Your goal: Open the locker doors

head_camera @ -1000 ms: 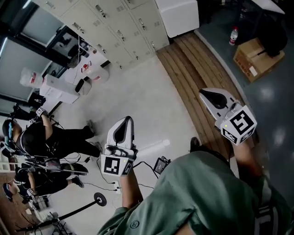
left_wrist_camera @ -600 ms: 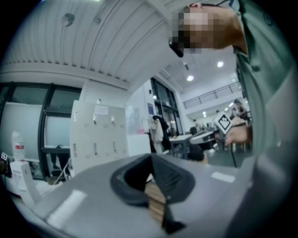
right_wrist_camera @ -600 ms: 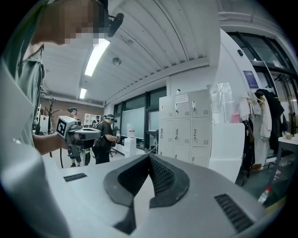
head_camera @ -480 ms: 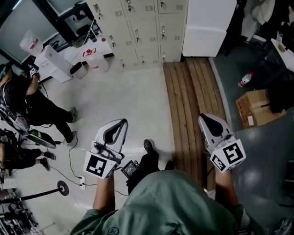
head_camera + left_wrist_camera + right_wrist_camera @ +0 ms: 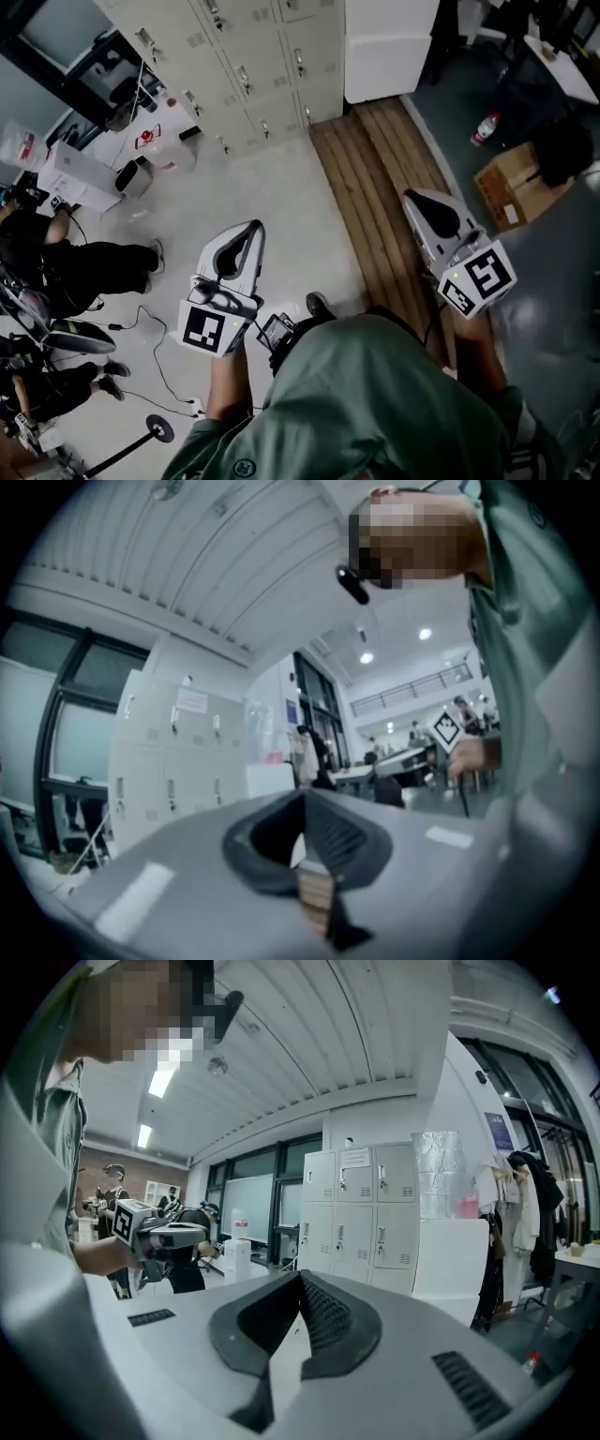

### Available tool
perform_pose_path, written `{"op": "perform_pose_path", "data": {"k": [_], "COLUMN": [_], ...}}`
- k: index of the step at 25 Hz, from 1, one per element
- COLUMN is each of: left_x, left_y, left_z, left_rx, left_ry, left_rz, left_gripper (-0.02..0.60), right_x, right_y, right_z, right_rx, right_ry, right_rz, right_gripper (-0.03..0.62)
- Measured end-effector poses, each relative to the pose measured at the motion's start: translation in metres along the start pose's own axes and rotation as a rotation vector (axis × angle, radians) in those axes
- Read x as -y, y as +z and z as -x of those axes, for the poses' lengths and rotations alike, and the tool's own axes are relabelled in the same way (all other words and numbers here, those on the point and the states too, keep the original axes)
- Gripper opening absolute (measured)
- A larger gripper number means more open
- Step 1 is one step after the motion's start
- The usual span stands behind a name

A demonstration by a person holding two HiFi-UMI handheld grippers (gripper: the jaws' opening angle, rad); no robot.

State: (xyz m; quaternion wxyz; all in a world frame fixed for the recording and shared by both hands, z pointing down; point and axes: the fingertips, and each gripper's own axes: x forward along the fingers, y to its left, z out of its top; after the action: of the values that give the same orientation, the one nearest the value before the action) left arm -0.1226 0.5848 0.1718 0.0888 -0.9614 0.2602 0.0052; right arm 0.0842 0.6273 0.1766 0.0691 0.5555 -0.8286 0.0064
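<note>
Facing cream locker doors (image 5: 246, 58), all flush shut, small latch handles; left gripper (image 5: 251, 229) and right gripper (image 5: 413, 196) clenched, empty

Green short-sleeved shirt (image 5: 375, 394), with a button near the collar. Left gripper (image 5: 251, 231) and right gripper (image 5: 415, 199) have pale grey shells and dark grey ribbed mouths. Each carries a cube (image 5: 208, 328) of black-and-white square markers. Black shoe (image 5: 317, 304).
</note>
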Motion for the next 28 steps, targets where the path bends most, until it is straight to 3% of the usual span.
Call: {"op": "perform_pose_path", "data": {"k": [2, 5, 10, 21, 28], "left_x": [-0.026, -0.06, -0.081, -0.177, -0.224], "left_y": [0.005, 0.015, -0.019, -0.045, -0.055], "left_z": [-0.014, -0.022, -0.024, -0.105, -0.194], "left_rx": [0.001, 0.058, 0.033, -0.037, -0.038], "left_ry": [-0.028, 0.003, 0.027, 0.084, 0.089], "left_rz": [-0.005, 0.022, 0.061, 0.079, 0.064], "left_gripper": [0.0, 0.0, 0.0, 0.0, 0.0], "right_x": [0.006, 0.009, 0.009, 0.091, 0.16], "right_y": [0.011, 0.033, 0.006, -0.01, -0.022], "right_z": [-0.021, -0.056, -0.078, -0.2, -0.273], "right_rx": [-0.019, -0.026, -0.048, -0.073, -0.054], "right_ry": [-0.017, 0.008, 0.005, 0.059, 0.113], "right_rz": [-0.017, 0.019, 0.002, -0.047, -0.068], "right_gripper": [0.003, 0.003, 0.003, 0.003, 0.003]}}
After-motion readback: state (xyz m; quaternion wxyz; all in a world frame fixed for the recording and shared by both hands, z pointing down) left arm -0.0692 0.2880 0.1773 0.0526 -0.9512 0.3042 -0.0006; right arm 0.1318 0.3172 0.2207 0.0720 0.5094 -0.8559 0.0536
